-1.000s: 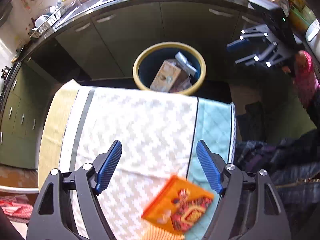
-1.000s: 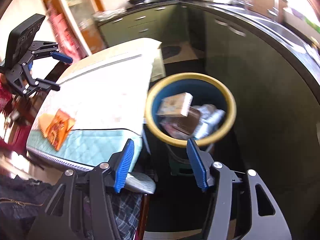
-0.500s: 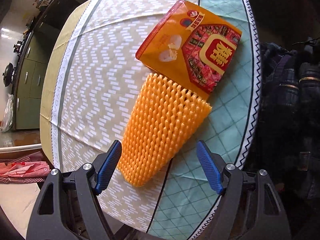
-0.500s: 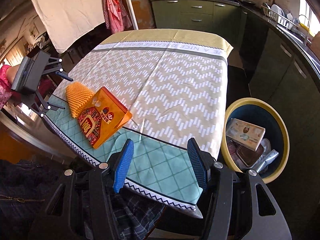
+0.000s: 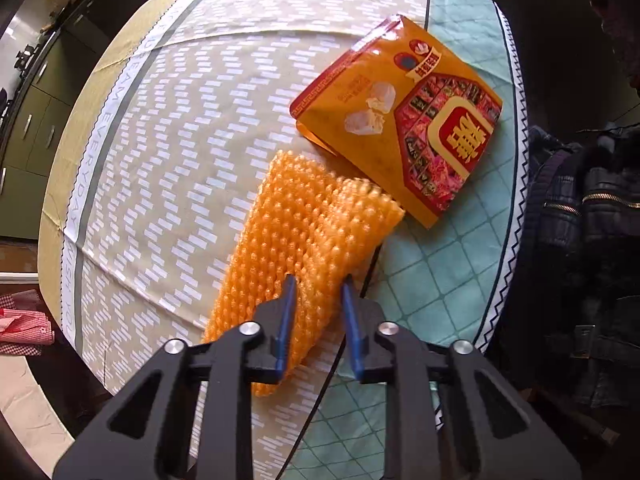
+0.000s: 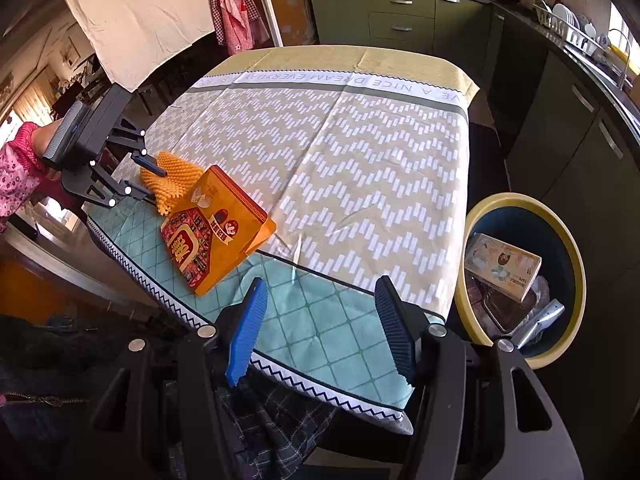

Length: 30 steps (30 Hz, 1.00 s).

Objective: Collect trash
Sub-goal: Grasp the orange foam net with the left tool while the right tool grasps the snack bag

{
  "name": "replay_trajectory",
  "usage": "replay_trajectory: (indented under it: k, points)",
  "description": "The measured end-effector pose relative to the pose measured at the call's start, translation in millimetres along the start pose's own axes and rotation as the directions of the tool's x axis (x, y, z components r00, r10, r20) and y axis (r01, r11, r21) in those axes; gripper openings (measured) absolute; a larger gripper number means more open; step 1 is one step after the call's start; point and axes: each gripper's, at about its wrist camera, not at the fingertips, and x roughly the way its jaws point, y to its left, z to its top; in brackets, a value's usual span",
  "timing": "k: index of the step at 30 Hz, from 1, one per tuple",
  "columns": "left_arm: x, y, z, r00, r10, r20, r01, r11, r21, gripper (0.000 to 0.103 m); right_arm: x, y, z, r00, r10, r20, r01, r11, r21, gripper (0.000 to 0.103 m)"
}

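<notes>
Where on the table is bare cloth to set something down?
Free: the chevron cloth from the lettered band to the teal border, and the teal strip by the right gripper. Crowded: the corner where the left gripper pinches the orange foam net beside the orange pouch.

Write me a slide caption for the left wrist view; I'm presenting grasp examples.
Left gripper, its jaws just closing, pinches an orange foam net sleeve beside an orange snack pouch on the tablecloth.

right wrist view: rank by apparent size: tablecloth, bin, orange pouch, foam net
1. tablecloth, by far the largest.
2. bin, though partly cut off by the right gripper.
3. orange pouch.
4. foam net, partly hidden by the pouch and the left gripper, and farther away, so its rank is unsure.
</notes>
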Motion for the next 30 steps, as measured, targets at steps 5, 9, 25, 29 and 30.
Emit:
replay_trajectory:
  k: [5, 9, 25, 29, 30]
  points:
    - [-25, 5, -1, 0.998, 0.031, 0.047, -0.030, 0.999, -0.009, 0.013, 19, 31, 27, 0.998, 0.050, -0.048, -0.055, 0.991, -0.125, 0.056]
    - [-50, 5, -1, 0.994, 0.057, 0.096, -0.055, 0.998, -0.028, 0.013, 51, 33, 50, 0.979, 0.151, -0.139, -0.164, 0.983, -0.087, 0.056]
    - [-63, -16, -14, 0.991, 0.080, 0.105, -0.077, 0.996, -0.039, 0.013, 123, 11, 73, 0.891, 0.327, -0.315, -0.287, 0.943, 0.168, 0.036]
    - [-62, -17, -12, 0.991, 0.080, 0.105, -0.077, 0.996, -0.032, 0.013, 123, 11, 74, 0.895, 0.340, -0.290, -0.297, 0.937, 0.183, 0.009]
    - [-62, -18, -11, 0.991, 0.080, 0.103, -0.078, 0.996, -0.031, 0.013, 119, 13, 75, 0.900, 0.334, -0.281, -0.295, 0.940, 0.174, 0.008]
